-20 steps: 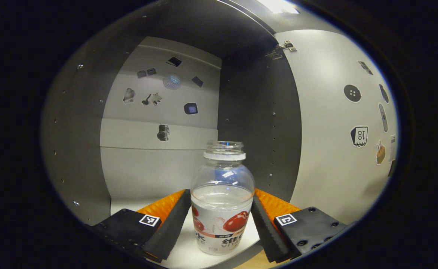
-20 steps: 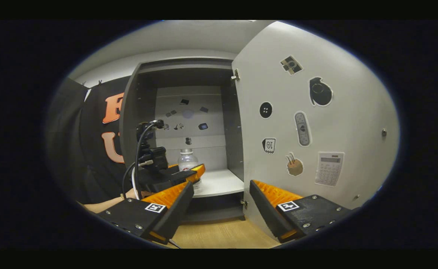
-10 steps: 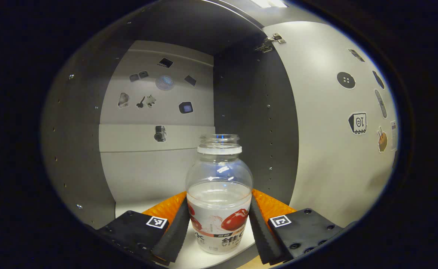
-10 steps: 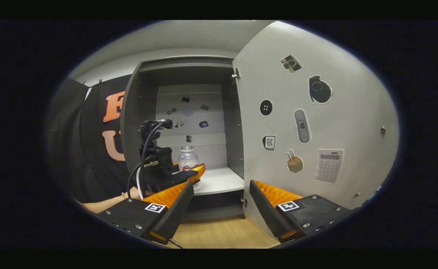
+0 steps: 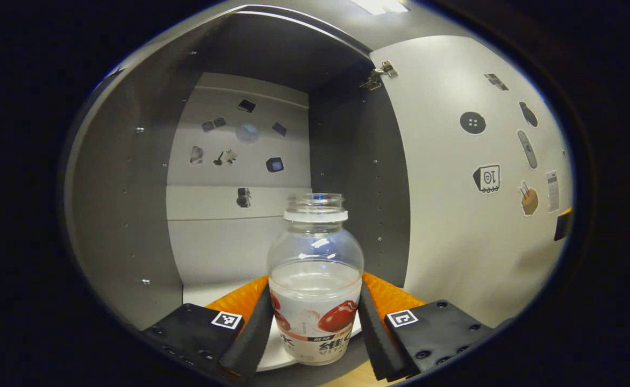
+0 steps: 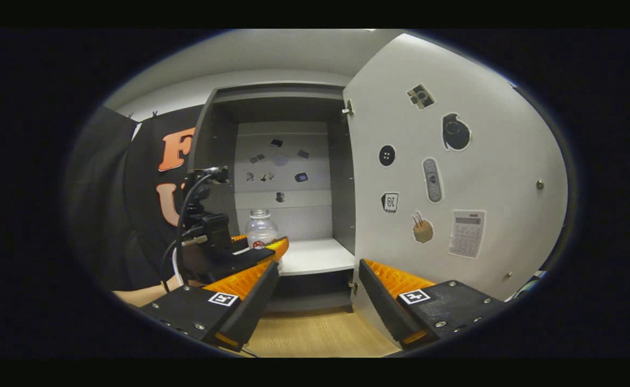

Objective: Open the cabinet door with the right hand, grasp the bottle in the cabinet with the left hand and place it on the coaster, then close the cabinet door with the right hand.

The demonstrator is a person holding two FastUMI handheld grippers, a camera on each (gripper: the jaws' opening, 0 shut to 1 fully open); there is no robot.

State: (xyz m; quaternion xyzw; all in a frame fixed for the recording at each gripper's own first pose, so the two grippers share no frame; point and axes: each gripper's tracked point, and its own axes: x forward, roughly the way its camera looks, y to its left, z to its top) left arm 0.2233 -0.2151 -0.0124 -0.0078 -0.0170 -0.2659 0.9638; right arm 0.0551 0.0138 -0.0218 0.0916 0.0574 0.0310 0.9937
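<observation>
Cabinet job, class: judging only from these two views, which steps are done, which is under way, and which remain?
Done: the cabinet door stands wide open. Under way: the left gripper has both fingers pressed on the bottle at the front edge of the shelf. Left: carrying the bottle to the coaster and closing the door; the right gripper is open near the door's lower edge.

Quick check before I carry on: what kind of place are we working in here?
Most likely a staged test booth, not a real kitchen: an otherwise bare grey cabinet on a wooden surface, assorted stickers on its open door, black cloth hung beside it. The left gripper holds the bottle.
</observation>
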